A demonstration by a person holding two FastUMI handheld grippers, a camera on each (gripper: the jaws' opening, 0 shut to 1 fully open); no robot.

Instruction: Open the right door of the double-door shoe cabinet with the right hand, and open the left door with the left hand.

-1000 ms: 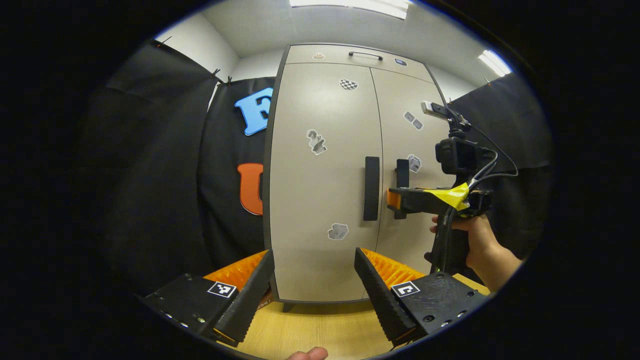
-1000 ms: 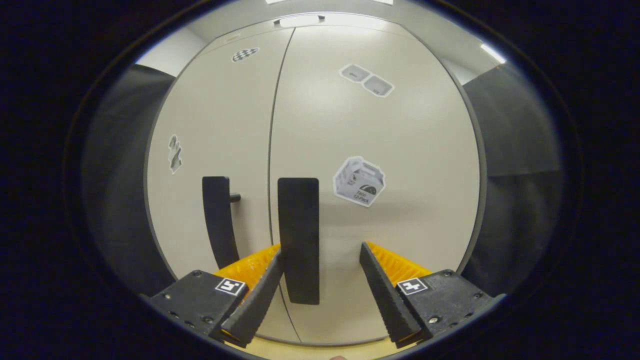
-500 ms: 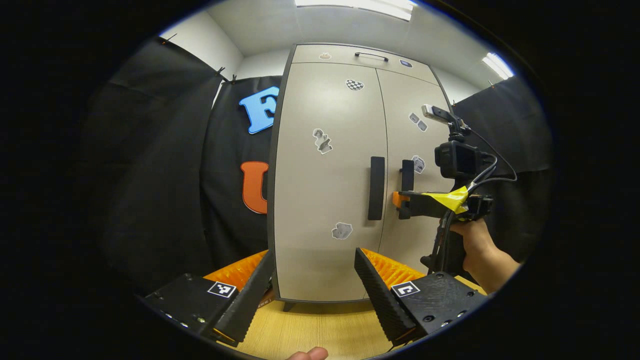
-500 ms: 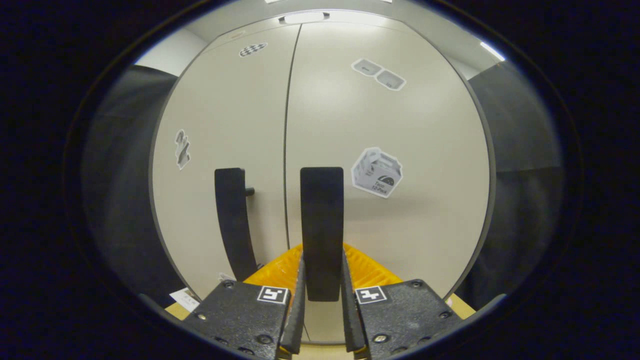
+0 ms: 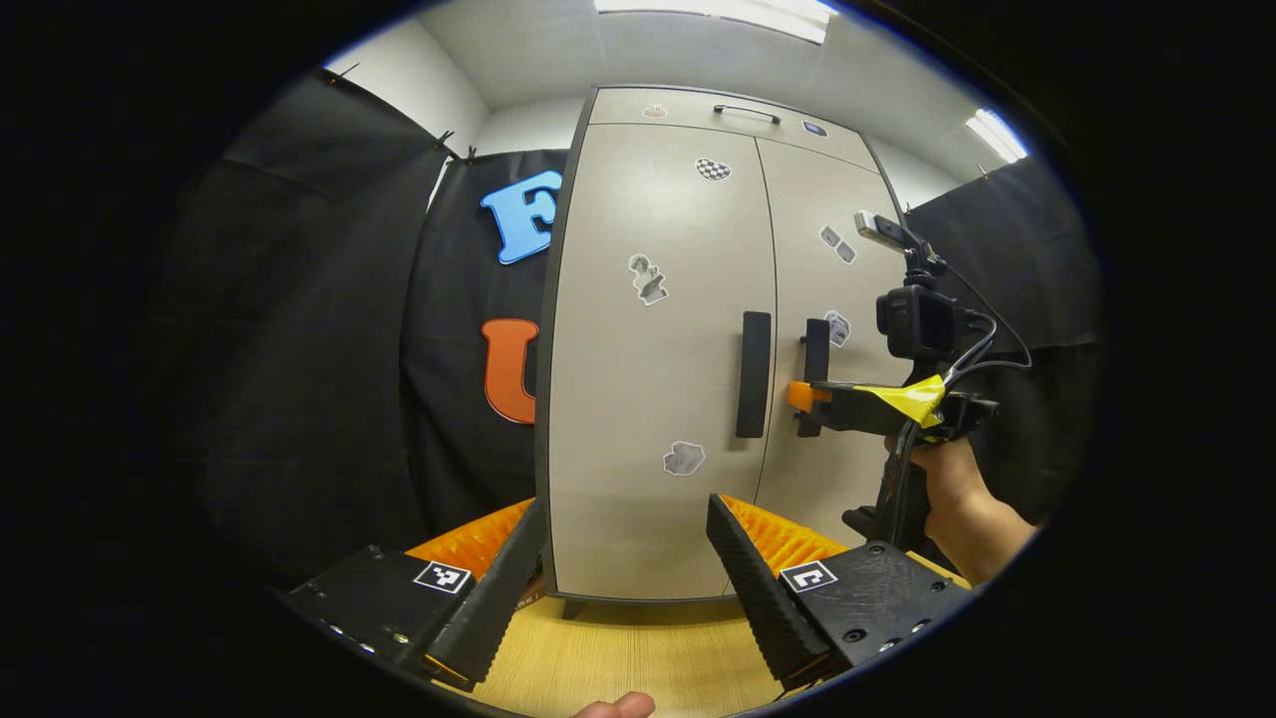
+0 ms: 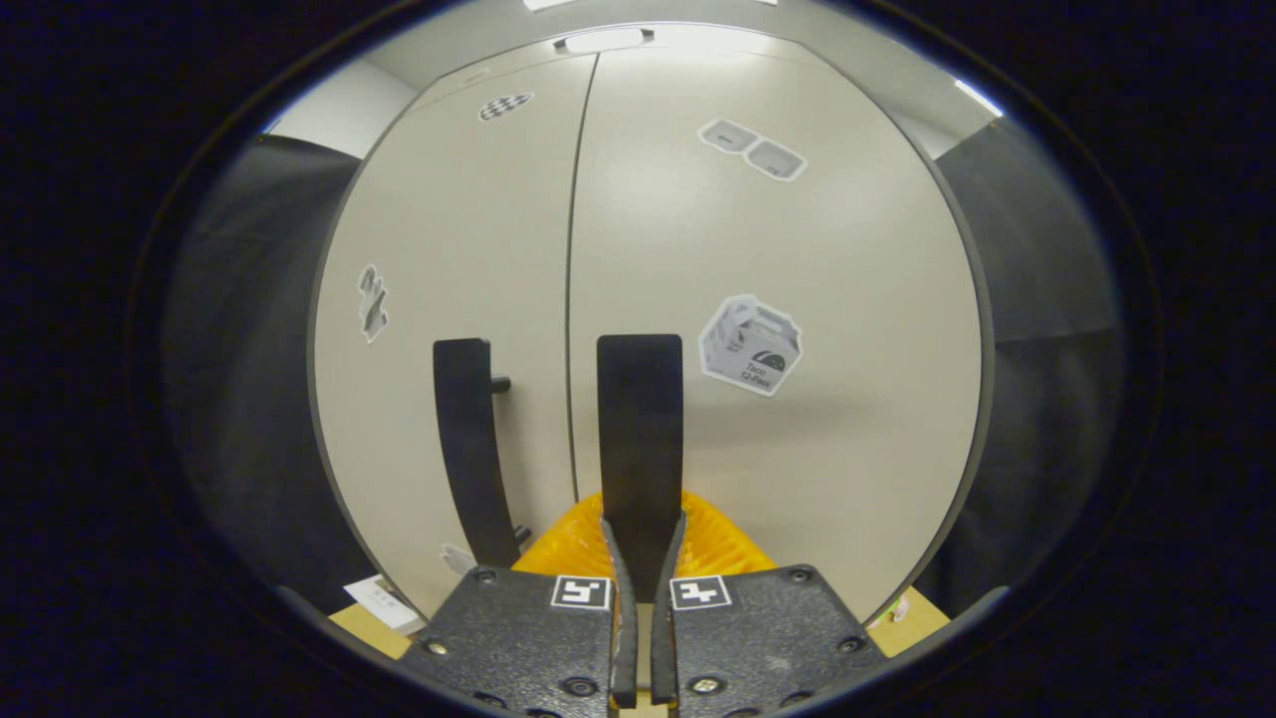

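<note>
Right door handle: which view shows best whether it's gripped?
The right gripper view: the right gripper has both fingers closed on the right door handle, up close. The left gripper view shows that handle small and side-on, its lower part hidden.

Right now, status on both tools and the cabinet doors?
Right tool shut on the right door handle. Left tool open, back from the cabinet. Both doors closed, left door handle free. Nothing in the way.

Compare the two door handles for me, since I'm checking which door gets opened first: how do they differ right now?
The right handle has the right gripper shut on its lower end; the left handle is untouched. The left gripper stands open, well back from the left handle. Both handles are dark, upright bars on closed doors.
</note>
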